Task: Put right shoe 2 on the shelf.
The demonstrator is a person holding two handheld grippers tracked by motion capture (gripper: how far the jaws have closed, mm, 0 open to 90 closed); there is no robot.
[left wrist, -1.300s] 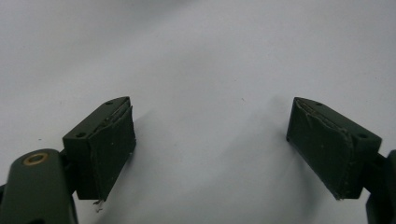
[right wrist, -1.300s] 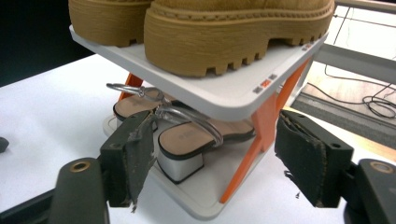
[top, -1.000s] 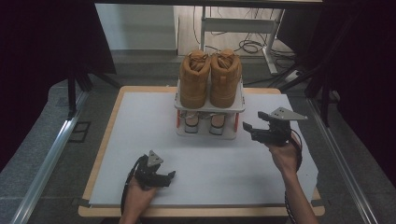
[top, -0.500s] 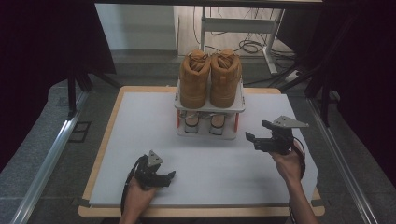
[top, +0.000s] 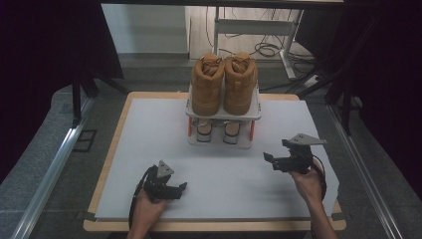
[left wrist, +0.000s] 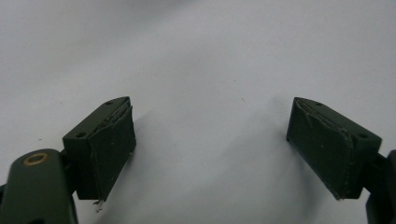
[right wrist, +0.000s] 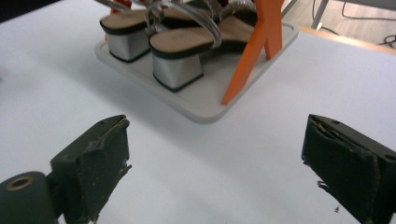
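A pair of tan boots [top: 224, 82] stands on the top shelf of a small white shoe rack [top: 223, 114] at the back middle of the table. Silver block-heel sandals [top: 216, 130] [right wrist: 182, 44] sit on its lower tray [right wrist: 201, 105], beside an orange post [right wrist: 257, 42]. My right gripper [top: 268, 158] [right wrist: 215, 158] hovers low to the right of the rack and points at it. Its jaws have just been opening and stand wide with nothing between them. My left gripper [top: 181, 188] [left wrist: 210, 144] rests near the front left, open over the bare white surface.
A white mat [top: 149, 134] covers the wooden table [top: 107, 164]. Metal rails [top: 50, 169] run along both sides. Behind the table, cables [top: 266, 49] lie on the floor by a desk frame. Dark curtains hang left and right.
My right gripper has sunk toward the mat and drifted nearer the front edge, away from the rack. The left gripper has kept still.
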